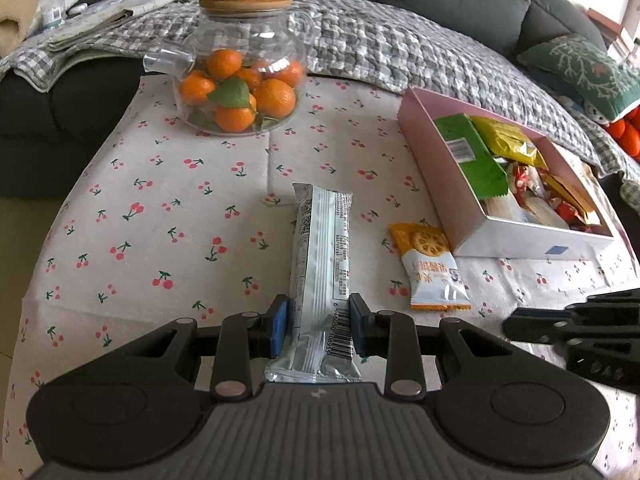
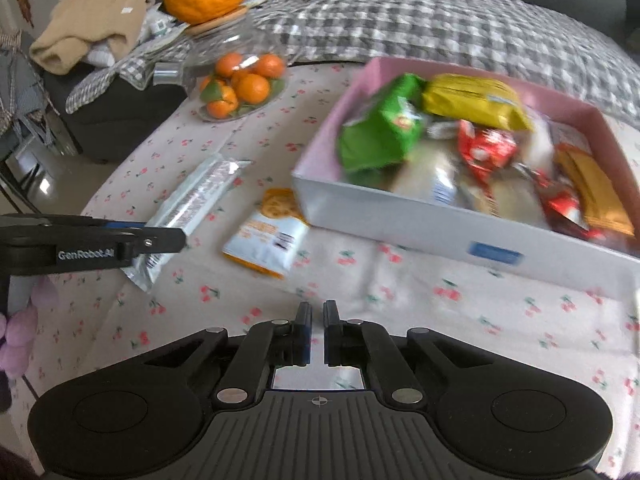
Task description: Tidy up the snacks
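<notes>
Left wrist view: my left claw (image 1: 318, 326) clamped the long silver-grey foil snack bar (image 1: 322, 264) near its end; it could sag, slip. My right claw (image 2: 318, 330) was together, empty.

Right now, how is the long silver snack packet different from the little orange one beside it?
The silver packet is long and narrow; the orange packet is short and squat. The silver one is plain grey with small print and a barcode; the orange one shows a biscuit picture. The left gripper is closed on the silver packet, while nothing touches the orange one. Both are outside the pink box.
</notes>
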`<state>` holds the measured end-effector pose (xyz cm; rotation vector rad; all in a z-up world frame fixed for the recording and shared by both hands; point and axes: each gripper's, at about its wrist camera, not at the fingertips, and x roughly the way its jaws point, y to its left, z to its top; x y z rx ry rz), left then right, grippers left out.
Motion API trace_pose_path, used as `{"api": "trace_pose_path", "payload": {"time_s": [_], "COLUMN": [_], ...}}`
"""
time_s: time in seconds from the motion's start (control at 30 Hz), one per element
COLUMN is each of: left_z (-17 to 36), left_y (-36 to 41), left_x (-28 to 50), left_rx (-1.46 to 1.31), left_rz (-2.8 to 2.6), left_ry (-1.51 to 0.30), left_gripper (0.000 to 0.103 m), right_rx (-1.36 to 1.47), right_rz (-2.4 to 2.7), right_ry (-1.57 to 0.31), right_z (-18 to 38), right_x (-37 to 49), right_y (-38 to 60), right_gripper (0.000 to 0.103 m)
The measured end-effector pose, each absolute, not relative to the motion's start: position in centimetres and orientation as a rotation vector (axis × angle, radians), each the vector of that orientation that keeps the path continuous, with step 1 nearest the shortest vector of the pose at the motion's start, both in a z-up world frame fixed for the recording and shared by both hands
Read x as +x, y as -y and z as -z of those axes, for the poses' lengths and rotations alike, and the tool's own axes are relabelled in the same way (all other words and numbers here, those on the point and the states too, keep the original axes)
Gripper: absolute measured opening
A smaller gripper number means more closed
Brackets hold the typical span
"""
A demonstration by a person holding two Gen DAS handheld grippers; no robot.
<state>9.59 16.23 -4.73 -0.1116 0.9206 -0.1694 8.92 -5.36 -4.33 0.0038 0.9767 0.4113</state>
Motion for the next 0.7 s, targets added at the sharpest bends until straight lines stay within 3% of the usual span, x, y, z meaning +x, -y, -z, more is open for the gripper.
{"api": "trace_pose_path", "payload": {"time_s": [0.07, 0.17, 0.23, 0.3, 0.7], "left_z": [4.6, 4.4, 4.3, 4.2, 4.3], "left_y": [-16.2, -16.3, -16.4, -16.5, -16.9], "left_x": [9.6, 9.7, 9.8, 9.9, 9.7], "left_rx": [-0.112, -0.127, -0.133, -0.139, -0.091], "left_rz": [0.165, 0.156, 0.15, 0.141, 0.082], "left_ry": [-0.923, -0.921, -0.92, -0.92, -0.922], "left_gripper": [0.029, 0.029, 0.029, 0.029, 0.029], "right_rx": [0.035, 0.084, 0.114, 0.15, 0.197], "right_rz": [-0.419, -0.425, -0.433, -0.444, -0.324], "right_ry": [-0.973, -0.978, -0.974, -0.97, -0.993], "right_z": [4.2, 3.9, 3.6, 3.4, 4.7], "right_x": [8.8, 9.1, 9.3, 9.6, 12.8], "right_y": [6.7, 7.8, 7.8, 7.3, 0.0], "right_gripper": [0.015, 0.021, 0.039, 0.045, 0.046]}}
